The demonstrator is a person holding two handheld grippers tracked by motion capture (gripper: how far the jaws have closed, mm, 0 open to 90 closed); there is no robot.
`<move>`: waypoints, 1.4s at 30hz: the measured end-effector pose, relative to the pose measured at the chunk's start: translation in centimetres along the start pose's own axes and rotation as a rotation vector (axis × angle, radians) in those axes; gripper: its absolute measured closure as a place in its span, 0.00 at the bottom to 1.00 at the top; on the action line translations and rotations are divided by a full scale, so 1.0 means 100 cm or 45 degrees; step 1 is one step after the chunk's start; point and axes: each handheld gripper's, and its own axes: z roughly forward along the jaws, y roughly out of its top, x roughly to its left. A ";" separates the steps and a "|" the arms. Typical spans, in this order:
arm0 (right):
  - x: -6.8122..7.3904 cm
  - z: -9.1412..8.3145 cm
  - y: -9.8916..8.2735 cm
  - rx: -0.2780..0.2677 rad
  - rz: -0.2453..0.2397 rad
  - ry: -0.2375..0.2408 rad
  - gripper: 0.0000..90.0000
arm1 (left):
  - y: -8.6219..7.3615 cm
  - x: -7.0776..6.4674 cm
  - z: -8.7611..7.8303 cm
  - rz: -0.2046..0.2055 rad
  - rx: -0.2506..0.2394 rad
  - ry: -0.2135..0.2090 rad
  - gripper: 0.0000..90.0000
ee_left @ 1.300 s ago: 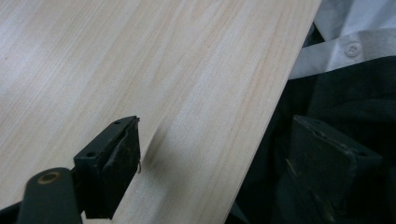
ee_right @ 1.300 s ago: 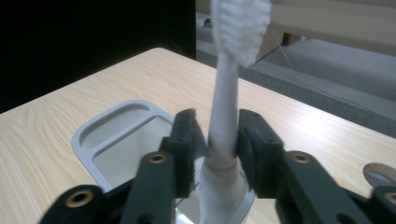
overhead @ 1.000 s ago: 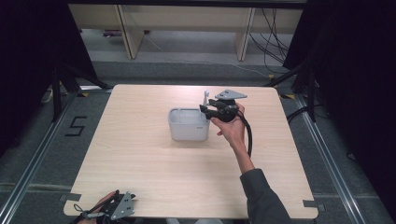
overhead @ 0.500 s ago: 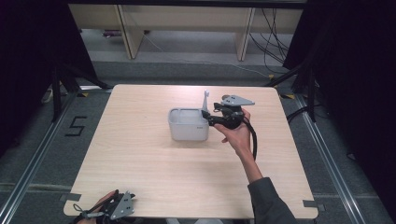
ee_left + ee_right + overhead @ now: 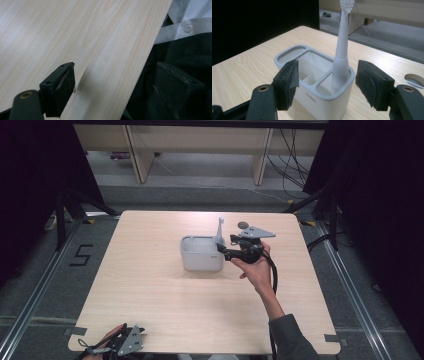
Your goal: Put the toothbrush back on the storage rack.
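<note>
Placement looks done: the toothbrush (image 5: 342,53) is stood upright in the holder (image 5: 312,75) mid-table. The right gripper (image 5: 327,82), jaws just opened, is clear of it; the left gripper (image 5: 120,92) is held apart, empty.

Only the grey holder (image 5: 201,254) with its upright toothbrush (image 5: 220,227) blocks the table (image 5: 150,295), bare all around

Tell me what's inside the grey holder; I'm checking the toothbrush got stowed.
A white toothbrush stands upright in one end slot of the grey holder. The middle compartment looks empty; its floor and the far slot's inside are hidden by the walls.
</note>
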 end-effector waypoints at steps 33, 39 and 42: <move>0.007 -0.014 -0.010 0.027 0.061 0.009 0.31 | 0.000 0.000 -0.002 0.005 -0.002 0.034 0.19; 0.011 -0.015 -0.012 0.031 0.054 0.015 0.31 | 0.000 0.000 -0.002 0.005 -0.003 0.034 0.19; 0.012 -0.016 -0.013 0.043 0.032 -0.014 0.30 | -0.001 -0.001 -0.002 -0.013 -0.004 0.030 0.19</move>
